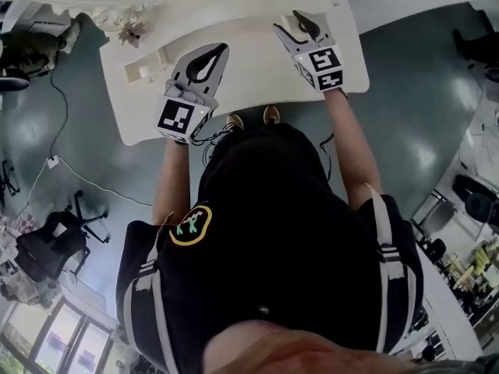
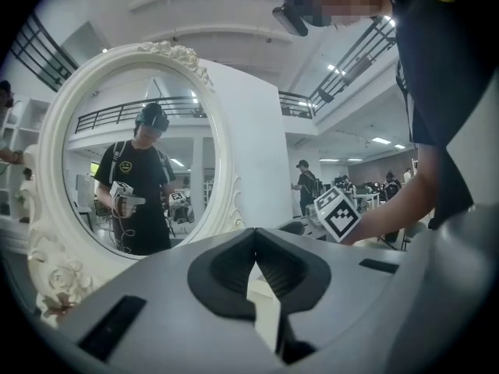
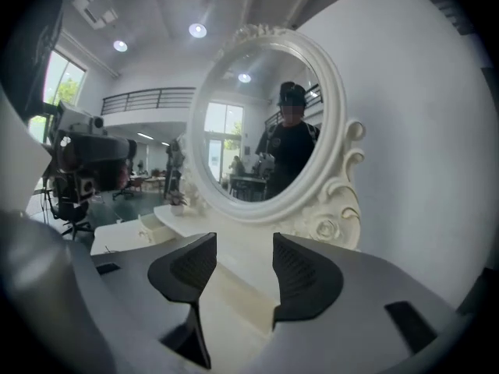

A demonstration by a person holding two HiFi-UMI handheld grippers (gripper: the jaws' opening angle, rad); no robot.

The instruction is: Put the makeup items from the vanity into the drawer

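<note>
The white vanity (image 1: 242, 22) lies at the top of the head view, and both grippers hover over it. My left gripper (image 1: 221, 51) is over the left half, its jaws shut tip to tip (image 2: 253, 236) with nothing in them. Beside it a small drawer (image 1: 144, 70) stands open; the same drawer (image 3: 153, 228) shows in the right gripper view. Over the right half, my right gripper (image 1: 292, 23) is open, with only bare tabletop between its pads (image 3: 240, 248). The oval mirror's frame (image 2: 47, 209) (image 3: 327, 131) rises behind. No makeup item shows in any view.
A small flower ornament (image 1: 129, 31) sits at the vanity's far left corner. On the floor to the left are a cable (image 1: 54, 162) and an office chair (image 1: 54, 240). My feet (image 1: 249, 119) stand at the vanity's front edge.
</note>
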